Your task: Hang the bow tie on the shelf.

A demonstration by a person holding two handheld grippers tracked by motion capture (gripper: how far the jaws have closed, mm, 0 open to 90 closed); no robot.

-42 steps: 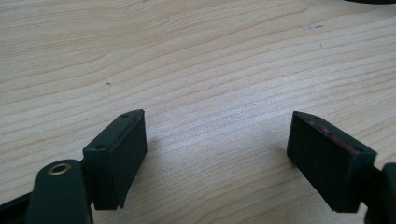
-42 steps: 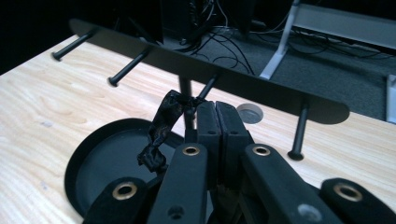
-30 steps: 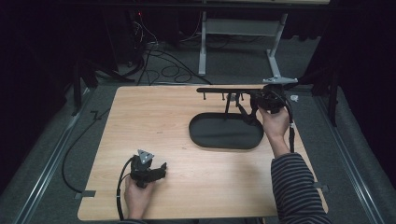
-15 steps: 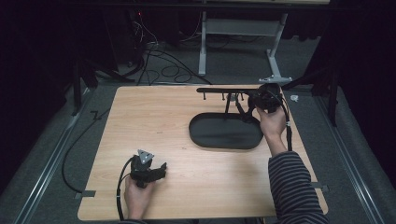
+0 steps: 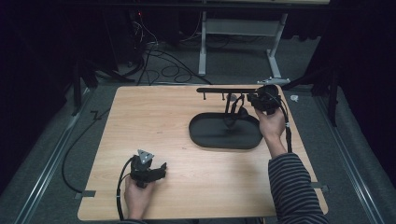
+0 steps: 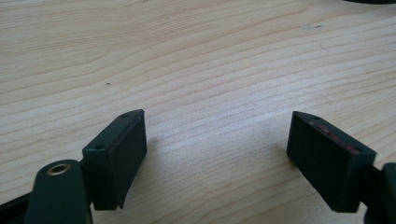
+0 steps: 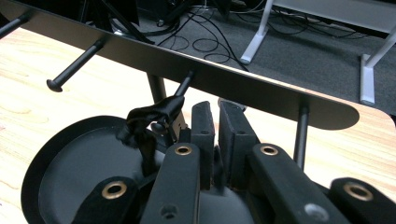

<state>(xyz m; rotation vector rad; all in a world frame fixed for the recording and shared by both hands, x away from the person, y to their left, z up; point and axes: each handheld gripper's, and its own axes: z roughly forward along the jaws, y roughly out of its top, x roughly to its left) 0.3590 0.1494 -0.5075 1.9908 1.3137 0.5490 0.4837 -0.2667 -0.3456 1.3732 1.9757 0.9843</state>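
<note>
Right gripper (image 5: 262, 99) is at the far right of the table (image 5: 140, 121), up at the black hook rack (image 7: 196, 77) above the oval tray (image 5: 224, 135). Its jaws are nearly together with a thin gap and have just been opening slightly; nothing between them. A black strap (image 7: 149, 116) hangs looped on a rack peg, just left of the jaws, dangling over the tray. Left gripper (image 6: 217, 149) rests near the front edge, jaws wide apart over bare wood.

Rack (image 5: 229, 90) behind tray (image 5: 205, 136), both on table (image 5: 154, 121) right half.
</note>
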